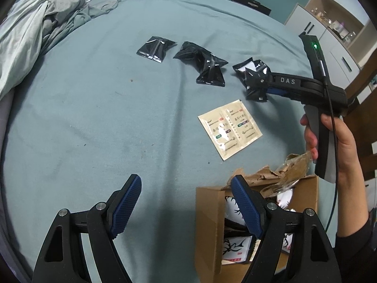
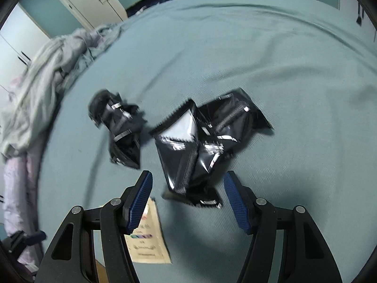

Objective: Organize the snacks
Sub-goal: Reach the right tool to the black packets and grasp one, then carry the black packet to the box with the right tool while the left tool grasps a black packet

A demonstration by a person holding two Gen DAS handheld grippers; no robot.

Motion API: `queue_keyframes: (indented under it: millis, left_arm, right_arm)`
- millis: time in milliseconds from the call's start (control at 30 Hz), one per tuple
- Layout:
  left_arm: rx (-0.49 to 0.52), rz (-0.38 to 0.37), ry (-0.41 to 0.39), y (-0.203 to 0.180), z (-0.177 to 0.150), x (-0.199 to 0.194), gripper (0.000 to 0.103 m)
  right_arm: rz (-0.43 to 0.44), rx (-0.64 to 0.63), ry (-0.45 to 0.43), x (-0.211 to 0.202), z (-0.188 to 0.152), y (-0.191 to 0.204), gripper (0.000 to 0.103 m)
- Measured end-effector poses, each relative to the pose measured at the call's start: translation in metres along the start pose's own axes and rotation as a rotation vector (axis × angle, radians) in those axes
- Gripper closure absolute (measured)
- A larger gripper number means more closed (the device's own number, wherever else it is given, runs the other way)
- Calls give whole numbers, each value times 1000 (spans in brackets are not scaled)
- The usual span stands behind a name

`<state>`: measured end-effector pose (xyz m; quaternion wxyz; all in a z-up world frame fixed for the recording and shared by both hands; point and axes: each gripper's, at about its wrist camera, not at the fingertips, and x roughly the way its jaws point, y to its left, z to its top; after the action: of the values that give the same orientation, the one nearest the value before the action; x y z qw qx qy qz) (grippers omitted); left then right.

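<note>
Teal bed sheet point(image 1: 99, 108) strewn with black snack packets beside a cardboard box point(image 1: 208, 224).

Three groups of black packets are seen lying on the bed: a flat single packet point(image 1: 155, 49) farthest left, a crumpled pair point(image 1: 203, 67) just beside it, and a pile point(image 2: 200, 146) under the right tongs point(image 2: 187, 195). The right tongs are spread wide around the near end of that pile, and nothing is gripped. The left tongs point(image 1: 186, 202) are likewise held wide and empty, above the sheet and the box's left edge. A beige double sachet point(image 1: 229, 128) is seen between the pile and the box. Deer-printed packets point(image 1: 235, 248) are stored inside the box. Rumpled grey bedding point(image 1: 35, 30) is heaped at the far left.
</note>
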<state>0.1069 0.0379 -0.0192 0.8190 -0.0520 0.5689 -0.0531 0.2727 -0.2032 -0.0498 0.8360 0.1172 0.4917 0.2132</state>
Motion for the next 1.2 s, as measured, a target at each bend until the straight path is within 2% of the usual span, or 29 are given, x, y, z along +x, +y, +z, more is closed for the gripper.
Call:
queue_keyframes:
  millis: [33,200,400,667,800,900,967,1033,1133,1200]
  left_arm:
    - [2,2,-4,0,-1,-1,23]
    - [-7,-4,-30,1,-3,-9,23]
    - [-24,14,-56,2,-4,-12,23]
    - [-32,-5,-62,-4,-7,-19,23]
    - [21,0,-64,-20,-5,-28,23]
    - [57,10,-65,-27,2,-31,21]
    - [61,-11,-59,-30,9,-30,21]
    - [45,-62,-41,-33,20,-24,21]
    - [20,-59,-34,-38,41,-12,21]
    - [8,-44,-26,-41,57,-1,21]
  right_arm:
    - [17,8,-2,0,1,-2,70]
    - [19,36,-27,-7,-4,-6,71]
    - [19,60,-132,-64,-26,2,71]
    - [47,177,-225,-148,-93,18,71]
    - [41,176,-283,-189,-134,32,71]
    - [73,188,-327,-214,-177,37,71]
    - [116,193,-359,-226,-202,36,71]
    - [125,194,-382,-234,-228,35,71]
    - [86,201,-364,-228,-246,28,71]
    - [90,240,-337,-220,-246,19,71]
